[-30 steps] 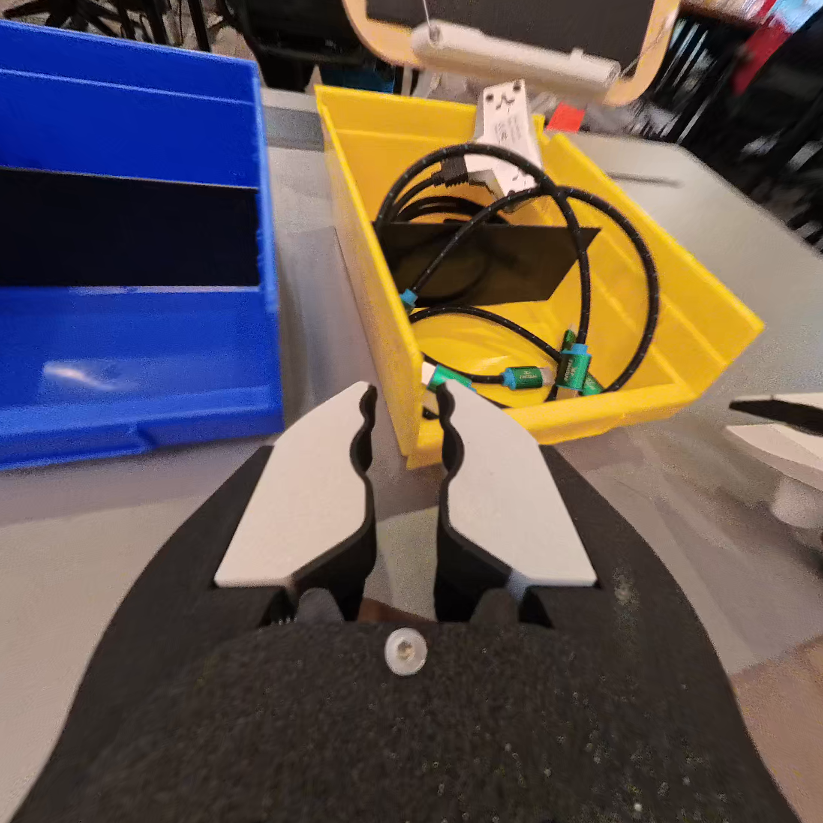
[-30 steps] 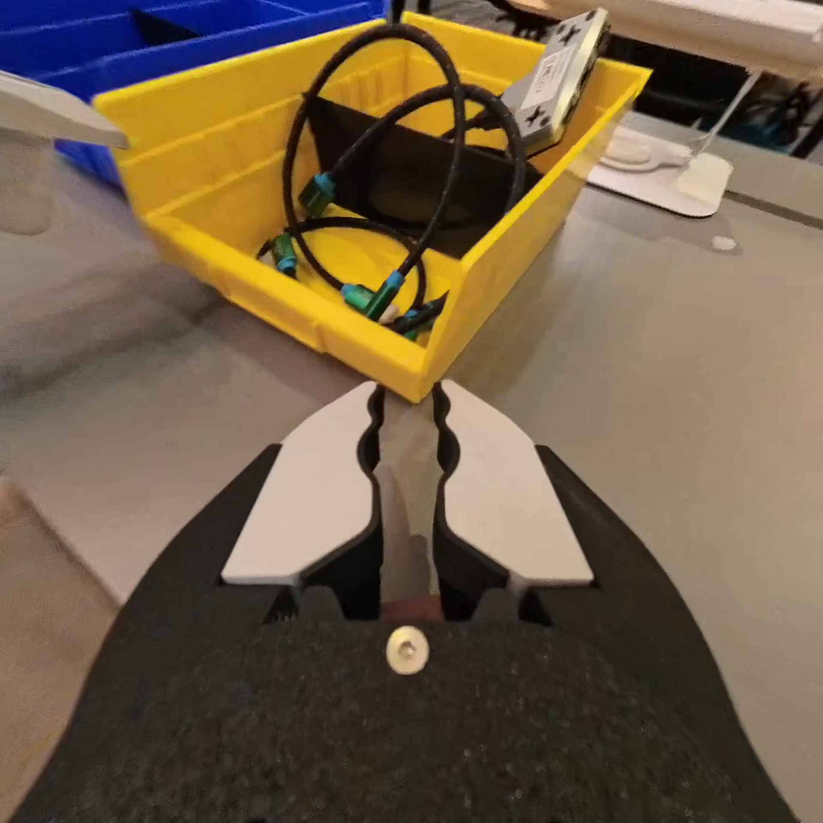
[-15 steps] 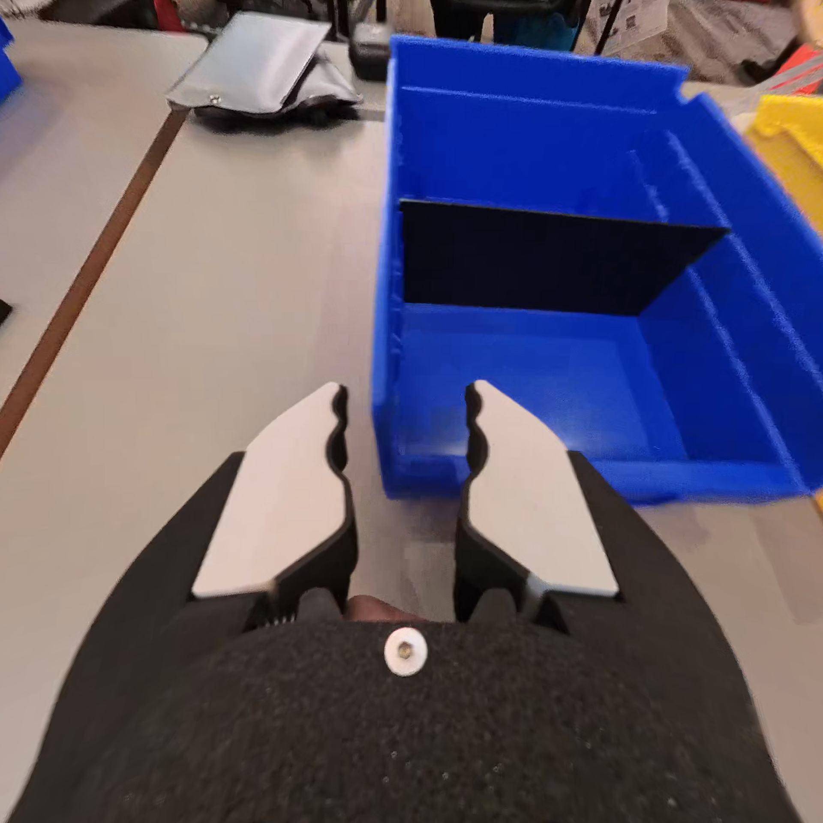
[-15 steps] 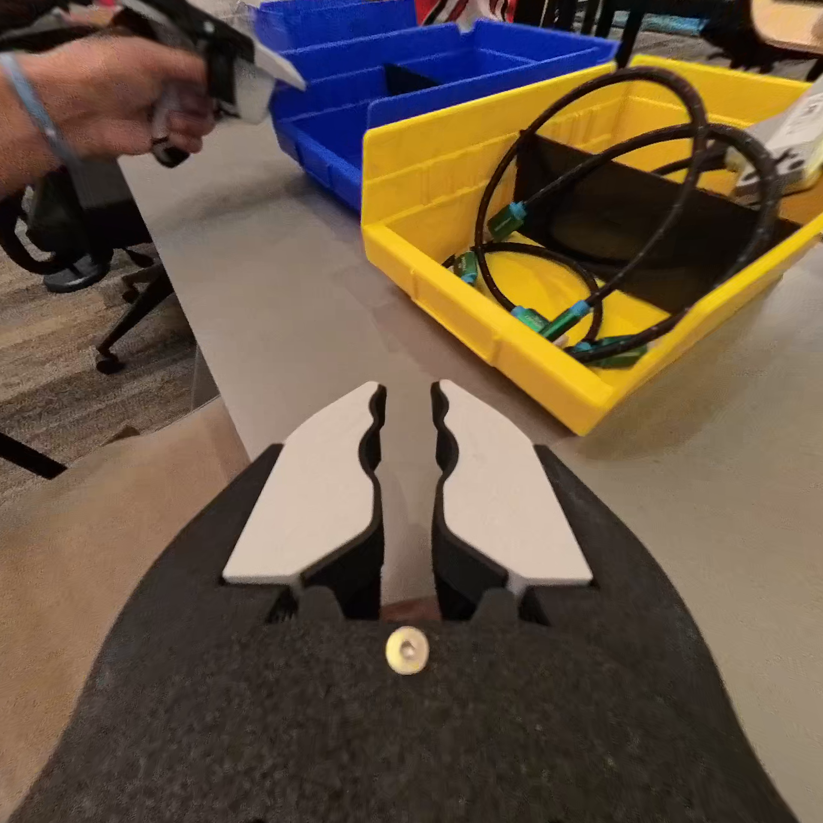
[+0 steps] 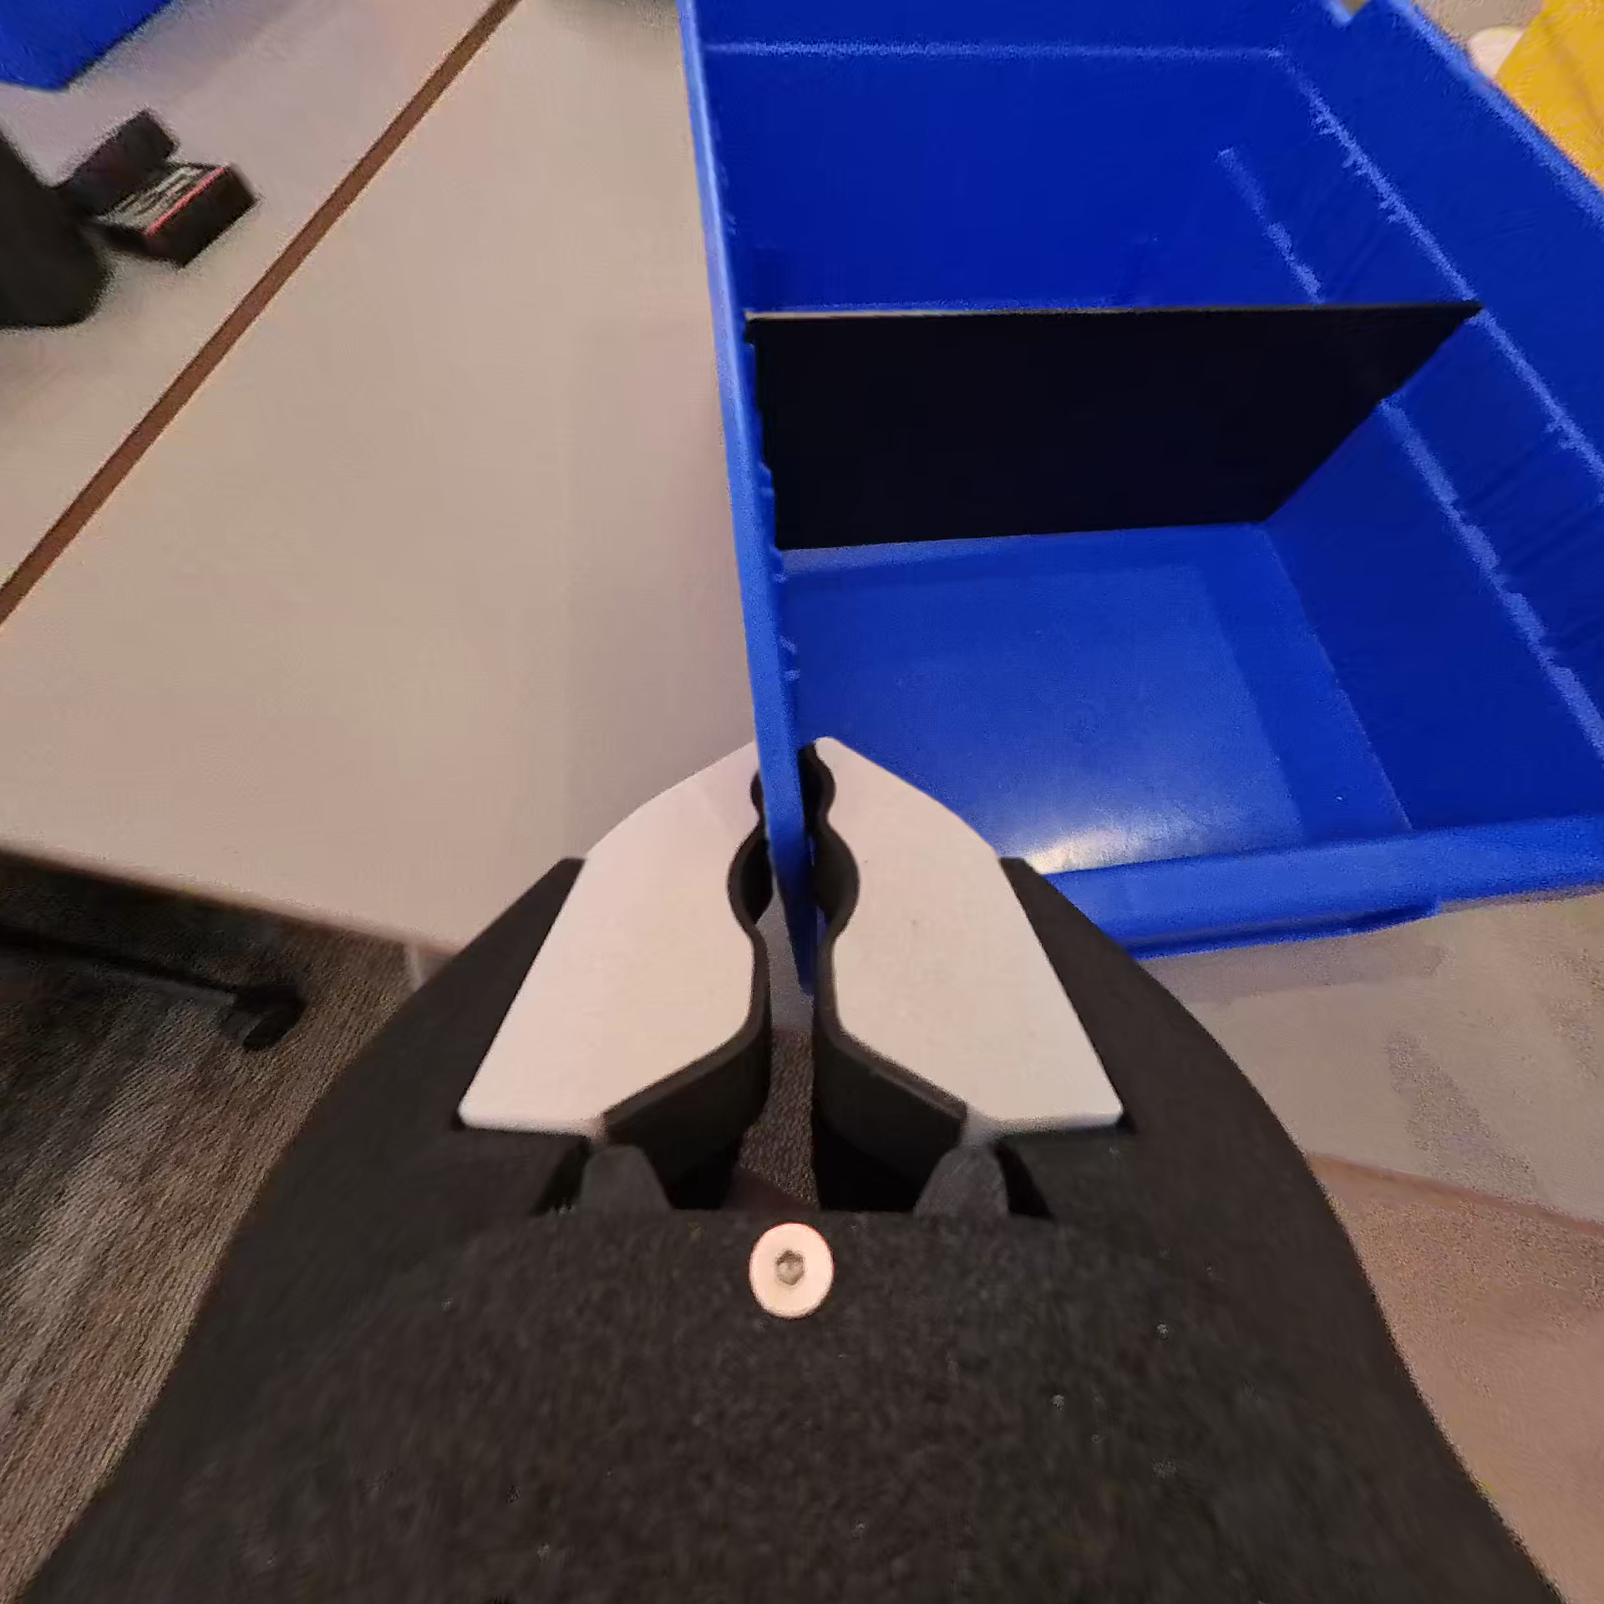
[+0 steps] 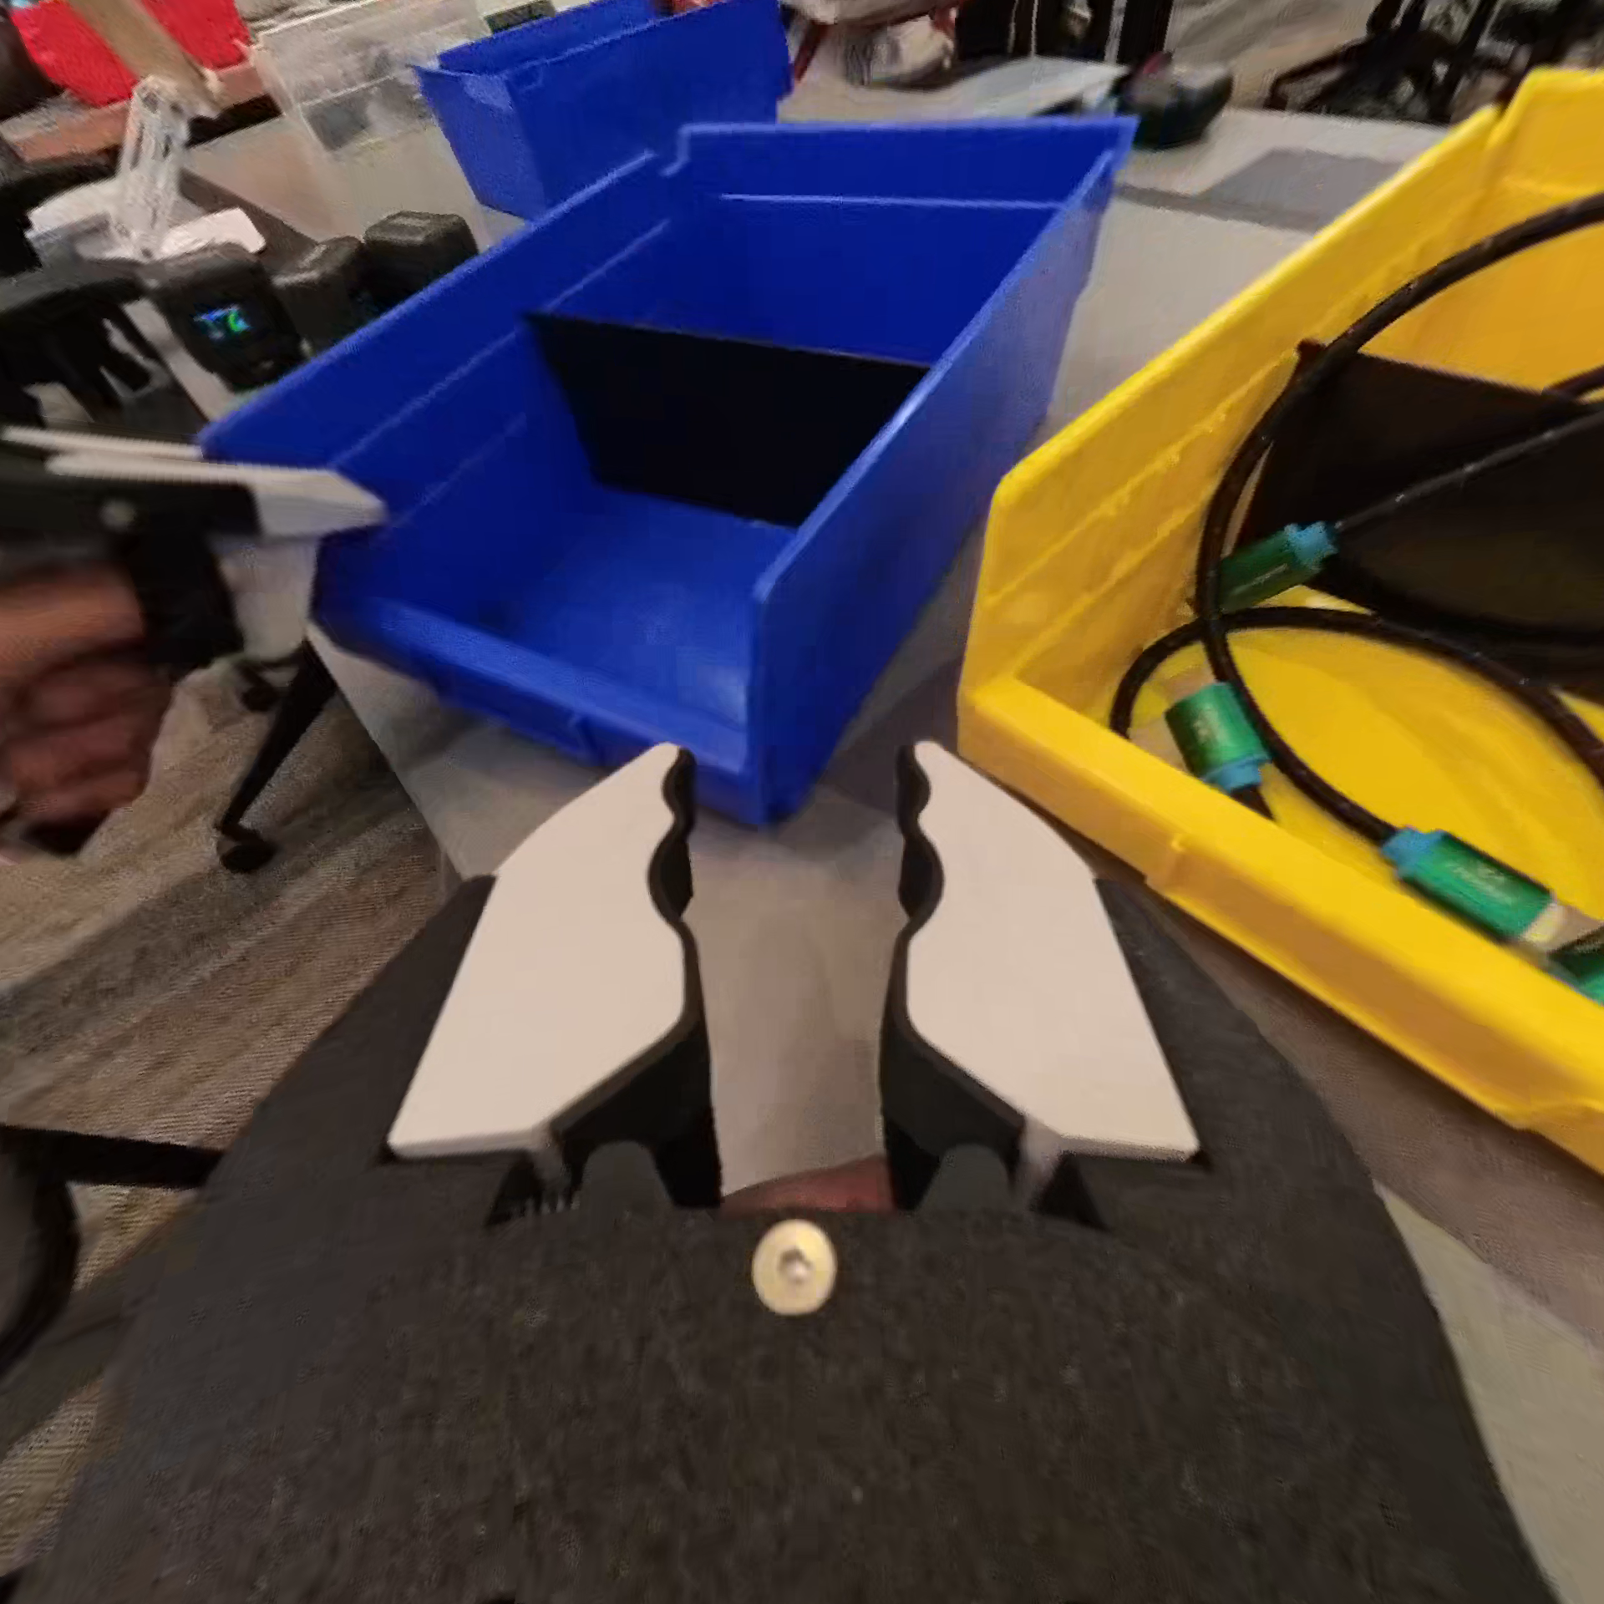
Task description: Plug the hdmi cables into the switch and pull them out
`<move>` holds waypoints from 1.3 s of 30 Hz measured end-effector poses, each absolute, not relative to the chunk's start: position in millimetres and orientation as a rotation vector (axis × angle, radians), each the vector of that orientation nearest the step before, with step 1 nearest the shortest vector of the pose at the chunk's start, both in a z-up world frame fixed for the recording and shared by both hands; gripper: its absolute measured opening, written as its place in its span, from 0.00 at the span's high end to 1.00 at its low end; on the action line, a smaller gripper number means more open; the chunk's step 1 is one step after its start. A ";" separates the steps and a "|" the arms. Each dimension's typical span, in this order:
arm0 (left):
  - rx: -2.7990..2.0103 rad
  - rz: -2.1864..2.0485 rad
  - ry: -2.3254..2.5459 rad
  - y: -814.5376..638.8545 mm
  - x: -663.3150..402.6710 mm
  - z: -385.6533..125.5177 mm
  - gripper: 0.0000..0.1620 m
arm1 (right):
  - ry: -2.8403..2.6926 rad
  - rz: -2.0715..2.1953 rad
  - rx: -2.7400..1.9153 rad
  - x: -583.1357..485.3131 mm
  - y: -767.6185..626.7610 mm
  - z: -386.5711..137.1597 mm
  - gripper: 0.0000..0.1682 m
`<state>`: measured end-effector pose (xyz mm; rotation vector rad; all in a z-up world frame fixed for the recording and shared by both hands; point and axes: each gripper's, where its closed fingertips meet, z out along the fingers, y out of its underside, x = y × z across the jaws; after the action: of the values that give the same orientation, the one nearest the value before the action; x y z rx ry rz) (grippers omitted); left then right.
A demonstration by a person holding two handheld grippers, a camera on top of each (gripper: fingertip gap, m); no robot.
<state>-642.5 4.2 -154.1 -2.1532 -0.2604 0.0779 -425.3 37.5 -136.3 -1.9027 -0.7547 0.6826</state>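
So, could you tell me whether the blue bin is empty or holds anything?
Empty. Both compartments of the blue bin show bare floor on either side of its black divider.

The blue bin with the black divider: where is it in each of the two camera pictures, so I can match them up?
Left wrist view: the blue bin fills the upper right; the left tongs are shut on its near left wall.
Right wrist view: the same bin sits centre-left, beyond the open right tongs, beside the yellow bin.
Shared landmark: the black divider across the bin.
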 end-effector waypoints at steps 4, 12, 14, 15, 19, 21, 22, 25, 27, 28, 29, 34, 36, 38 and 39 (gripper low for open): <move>-2.131 0.083 -0.336 -41.7 -629.8 -153.7 0.97 | -0.738 0.817 -1.994 -463.3 30.2 -145.5 0.79; -2.004 0.277 -0.307 -73.5 -595.3 -124.0 0.97 | -0.729 0.440 -1.901 -436.5 32.3 -120.4 0.98; -1.909 0.294 -0.263 -63.6 -583.5 -89.2 0.97 | -0.701 0.401 -1.805 -423.6 37.0 -86.2 0.98; -1.855 0.302 -0.230 -55.6 -574.4 -67.4 0.98 | -0.679 0.375 -1.752 -413.4 40.4 -64.7 0.98; -1.668 0.235 -0.055 -2.5 -507.9 17.9 0.98 | -0.530 0.287 -1.583 -338.9 64.0 22.1 0.97; -1.637 0.163 0.048 32.9 -456.3 41.0 0.97 | -0.447 0.214 -1.552 -283.7 80.6 51.7 0.97; -1.653 0.135 0.108 51.2 -426.7 44.4 0.97 | -0.404 0.168 -1.547 -252.5 89.3 61.9 0.97; -1.708 0.092 0.279 104.6 -332.0 37.2 0.96 | -0.289 0.107 -1.616 -155.8 118.2 63.7 0.97; -1.777 0.003 0.373 128.8 -259.2 17.2 0.96 | -0.198 0.044 -1.743 -83.0 135.3 40.4 0.98; -1.800 -0.024 0.413 139.0 -224.1 4.9 0.96 | -0.156 0.025 -1.816 -46.9 142.0 23.8 0.98; -1.825 -0.067 0.438 147.7 -189.5 -9.4 0.95 | -0.126 0.001 -1.879 -12.1 149.7 5.3 0.98; -1.905 -0.141 0.478 164.0 -64.9 -91.7 0.95 | -0.104 -0.005 -2.033 119.0 166.4 -82.6 0.98; -1.909 -0.136 0.488 164.3 -39.8 -114.7 0.95 | -0.100 0.011 -2.045 147.3 165.0 -108.8 0.98; -1.907 -0.118 0.509 165.2 -25.8 -128.3 0.95 | -0.085 0.051 -2.043 163.2 165.4 -129.4 0.98; -1.911 -0.111 0.515 166.1 -21.7 -133.9 0.95 | -0.087 0.054 -2.063 168.4 165.6 -139.7 0.97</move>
<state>-21.7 166.1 -133.9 -1.9109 0.5148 -0.1107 168.4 165.6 -139.7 -2.0630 -0.0866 0.0539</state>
